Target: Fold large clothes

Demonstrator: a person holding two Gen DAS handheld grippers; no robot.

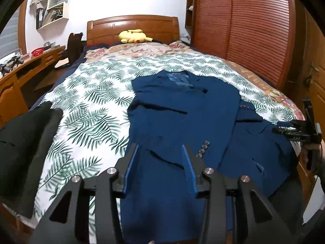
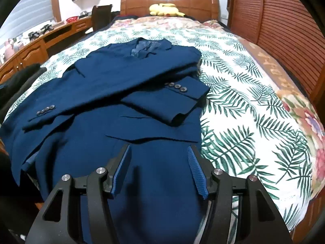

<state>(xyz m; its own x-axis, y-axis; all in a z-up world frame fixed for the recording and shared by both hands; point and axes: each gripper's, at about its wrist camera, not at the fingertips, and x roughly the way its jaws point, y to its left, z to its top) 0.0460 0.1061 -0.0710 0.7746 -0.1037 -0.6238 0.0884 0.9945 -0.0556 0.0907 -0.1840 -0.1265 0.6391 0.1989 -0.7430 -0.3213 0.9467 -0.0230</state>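
The bed point(image 1: 85, 105) is the biggest thing before me, its leaf-print cover spread flat so the cloth has a broad, even surface to lie on. Behind it stands the wooden headboard point(image 1: 132, 28), and along the bed's right edge the slatted wardrobe point(image 1: 243, 30).

On the cover, reaching from about the middle of the bed down to its foot edge where I work, lies the blue jacket point(image 2: 113, 81), the garment I am folding. It lies collar toward the headboard. Both sleeves are already laid across the body: one sleeve point(image 2: 81, 97) slants toward the bed's left edge, the other cuff point(image 2: 172, 103) rests doubled over near the jacket's right side. I judge they were brought inward to narrow the shape before the hem is lifted toward the collar.

A dark garment point(image 1: 26, 142) is bunched at the bed's left edge by the foot corner, probably set apart there to keep the working area free.

My left gripper point(image 1: 160, 148) hangs over the near part of the jacket, jaws parted and holding nothing; the cloth lies flat beneath them. My right gripper point(image 2: 159, 149) hovers over the hem near the foot edge, jaws likewise released and empty, spaced as if ready to pinch the hem.

Smallest, a yellow plush toy point(image 1: 134, 36) sits against the headboard, well apart from the work.
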